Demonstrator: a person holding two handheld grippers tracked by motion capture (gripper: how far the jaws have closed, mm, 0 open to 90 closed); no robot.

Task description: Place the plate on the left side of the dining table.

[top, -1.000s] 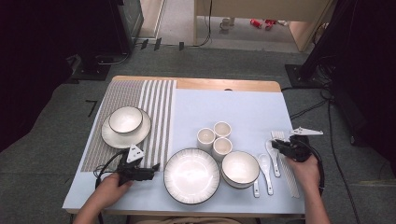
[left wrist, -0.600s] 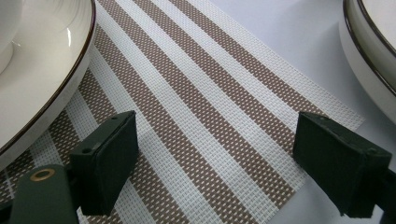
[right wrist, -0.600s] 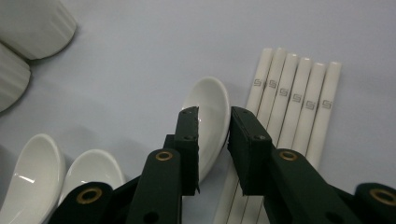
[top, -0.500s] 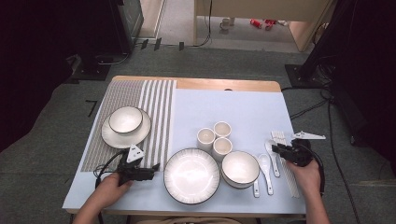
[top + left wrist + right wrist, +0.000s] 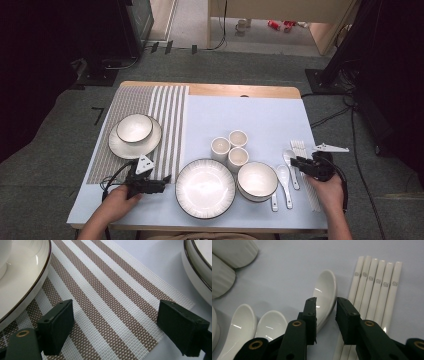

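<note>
My right gripper (image 5: 325,312) is low over a white spoon (image 5: 325,288) that lies on the pale blue cloth beside several white chopsticks (image 5: 374,290). Its jaws straddle the spoon and have just been opening. A gap shows by the right pad, so the spoon is not pinched. In the high view this gripper (image 5: 296,163) is at the right, by the spoons (image 5: 283,175). My left gripper (image 5: 115,325) stands open over the striped placemat (image 5: 112,290) with nothing between its fingers. In the high view it (image 5: 167,180) rests left of the large plate (image 5: 205,189).
Two more spoons (image 5: 239,322) lie left of the straddled one. Three ribbed cups (image 5: 229,147) stand mid-table, behind a bowl (image 5: 256,180). A bowl on a plate (image 5: 134,129) sits on the placemat at the left. The table's near edge is close to both hands.
The right gripper has shifted slightly towards the near edge and settled over the spoon, with its jaws a little wider. The left hand has not moved.
</note>
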